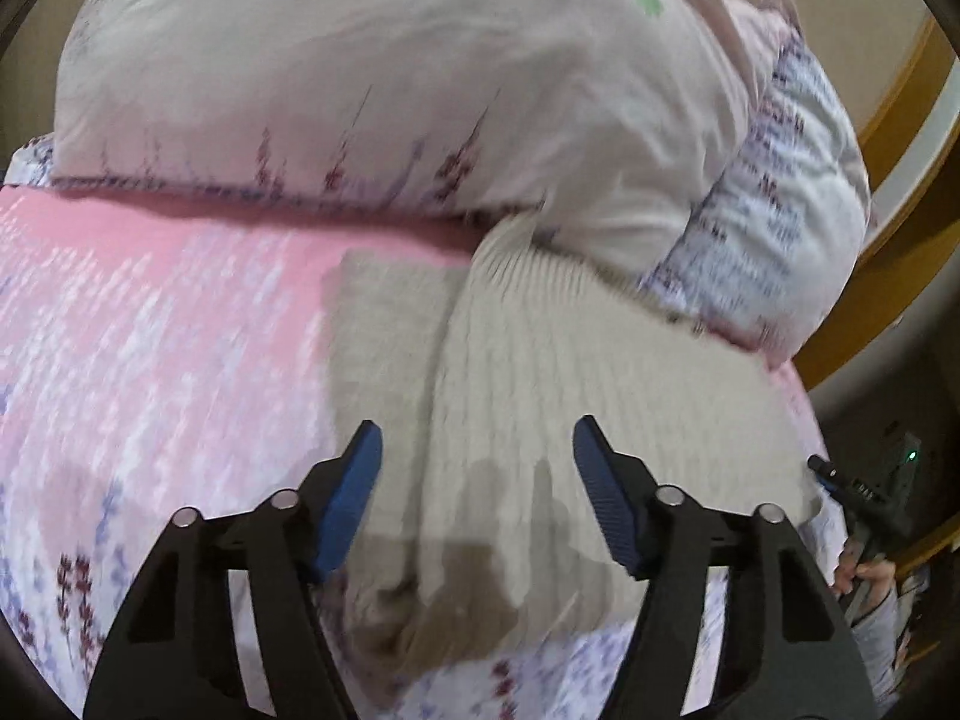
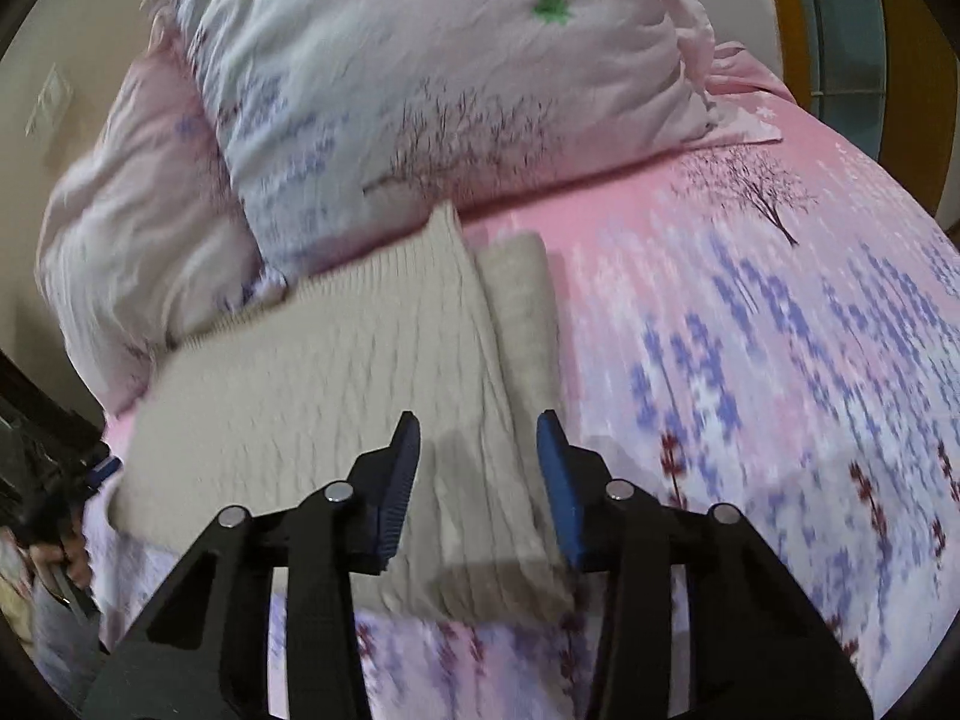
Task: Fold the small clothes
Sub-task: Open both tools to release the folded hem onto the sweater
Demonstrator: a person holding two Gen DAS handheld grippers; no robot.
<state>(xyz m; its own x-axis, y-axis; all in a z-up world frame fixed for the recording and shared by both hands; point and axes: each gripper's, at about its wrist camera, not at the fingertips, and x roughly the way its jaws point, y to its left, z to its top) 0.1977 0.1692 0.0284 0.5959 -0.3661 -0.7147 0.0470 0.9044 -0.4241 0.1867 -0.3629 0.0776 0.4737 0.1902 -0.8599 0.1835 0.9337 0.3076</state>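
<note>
A beige knitted garment [image 1: 540, 384] lies folded on the pink flowered bedsheet [image 1: 150, 324]. It also shows in the right wrist view [image 2: 336, 378], with a folded flap on its right side. My left gripper [image 1: 477, 450] is open and empty, hovering above the garment's near part. My right gripper [image 2: 478, 444] is open and empty, above the garment's near right edge. The right gripper also shows at the edge of the left wrist view [image 1: 858, 486], and the left gripper at the edge of the right wrist view [image 2: 66, 480].
A large flowered pillow [image 1: 384, 78] lies just behind the garment, also in the right wrist view [image 2: 456, 72]. A second pillow [image 2: 138, 228] lies beside it. A wooden bed frame [image 1: 900, 180] runs at the right. The sheet [image 2: 780, 360] extends right of the garment.
</note>
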